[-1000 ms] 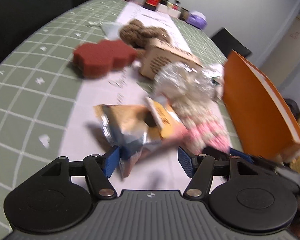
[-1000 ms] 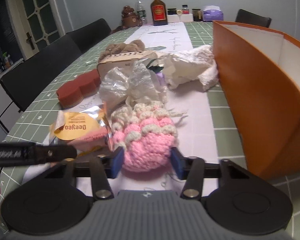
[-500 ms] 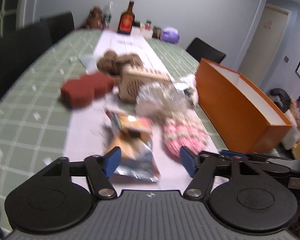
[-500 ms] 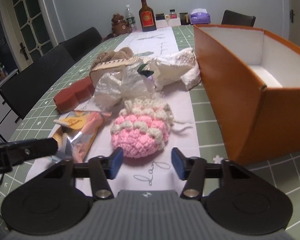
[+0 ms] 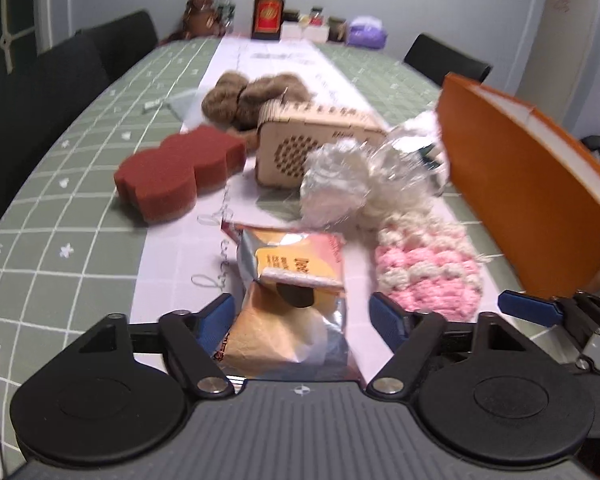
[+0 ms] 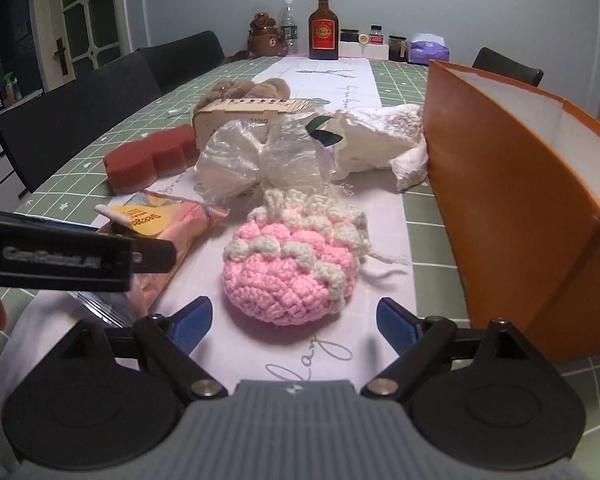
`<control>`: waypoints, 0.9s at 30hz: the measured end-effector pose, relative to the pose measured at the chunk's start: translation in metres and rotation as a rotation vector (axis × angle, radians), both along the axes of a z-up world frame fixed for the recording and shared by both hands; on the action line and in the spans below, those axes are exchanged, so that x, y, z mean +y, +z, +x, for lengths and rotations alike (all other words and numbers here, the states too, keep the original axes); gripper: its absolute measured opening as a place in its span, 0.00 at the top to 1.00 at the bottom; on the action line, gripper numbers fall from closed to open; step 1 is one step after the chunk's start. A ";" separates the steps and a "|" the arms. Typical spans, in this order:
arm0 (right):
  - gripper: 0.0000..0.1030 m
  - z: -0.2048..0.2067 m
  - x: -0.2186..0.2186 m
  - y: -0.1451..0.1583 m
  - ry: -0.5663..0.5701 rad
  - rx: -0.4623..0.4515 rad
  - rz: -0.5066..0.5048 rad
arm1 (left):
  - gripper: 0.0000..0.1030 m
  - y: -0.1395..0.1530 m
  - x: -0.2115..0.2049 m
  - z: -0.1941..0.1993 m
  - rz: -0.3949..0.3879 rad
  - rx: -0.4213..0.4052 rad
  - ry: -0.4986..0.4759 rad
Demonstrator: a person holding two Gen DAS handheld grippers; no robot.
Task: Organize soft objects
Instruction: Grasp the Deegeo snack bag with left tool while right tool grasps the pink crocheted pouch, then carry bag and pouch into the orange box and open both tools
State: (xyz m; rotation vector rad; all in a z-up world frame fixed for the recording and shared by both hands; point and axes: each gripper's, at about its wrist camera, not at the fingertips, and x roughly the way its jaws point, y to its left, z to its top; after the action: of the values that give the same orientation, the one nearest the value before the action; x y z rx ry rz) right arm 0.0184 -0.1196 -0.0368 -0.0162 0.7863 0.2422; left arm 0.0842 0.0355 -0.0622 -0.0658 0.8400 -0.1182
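Okay, my left claw (image 5: 302, 318) is lower and closer than half a second back, and the snack packet (image 5: 296, 304) now sits right between its blue fingertips (image 5: 216, 316), jaws spread wide, nothing pinched. A second ago that packet was off at an angle and blurred; now it lies lengthwise, straight into the gap.

My right claw (image 6: 294, 318) has backed off the pink crochet pouch (image 6: 296, 268). A second ago the pouch filled the gap between the fingers; now it rests on the surface just ahead of them, untouched, jaws apart. The left tool's black body crosses the left side of that view, over the packet (image 6: 160, 224).

Behind the pouch lies a crumpled clear plastic bag (image 6: 256, 160), then a white cloth (image 6: 384, 140) against the orange box (image 6: 512, 184), which stands open on my right, near the pouch but not touching it. The red sponge (image 5: 176, 172) lies left of the runner, the wooden radio box (image 5: 312, 140) behind it, and brown yarn (image 5: 252, 96) further back.

The surface (image 5: 60, 216) is a long table with a green grid cloth and a pale runner (image 6: 336, 76) down the middle. At the far end stand a brown bottle (image 6: 323, 28), a water bottle, small jars and a purple tissue box (image 6: 428, 50). Dark chairs (image 6: 80, 120) line the left side, and a panelled glass door (image 6: 88, 12) shows in the grey wall.
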 end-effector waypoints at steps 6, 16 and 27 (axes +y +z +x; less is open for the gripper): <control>0.15 0.012 0.009 -0.002 -0.017 -0.022 -0.033 | 0.28 -0.008 0.012 0.000 -0.009 0.022 0.044; 0.14 0.035 0.024 -0.010 -0.001 -0.026 -0.073 | 0.32 -0.004 0.022 0.003 -0.047 0.026 0.041; 0.49 0.030 0.021 -0.008 0.008 -0.045 -0.090 | 0.46 -0.006 0.023 -0.003 -0.073 0.014 0.054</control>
State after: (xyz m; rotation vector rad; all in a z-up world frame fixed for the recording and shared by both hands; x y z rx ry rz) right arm 0.0479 -0.0983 -0.0448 -0.1094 0.7524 0.2130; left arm 0.0815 0.0580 -0.0678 -0.1584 0.8467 -0.0976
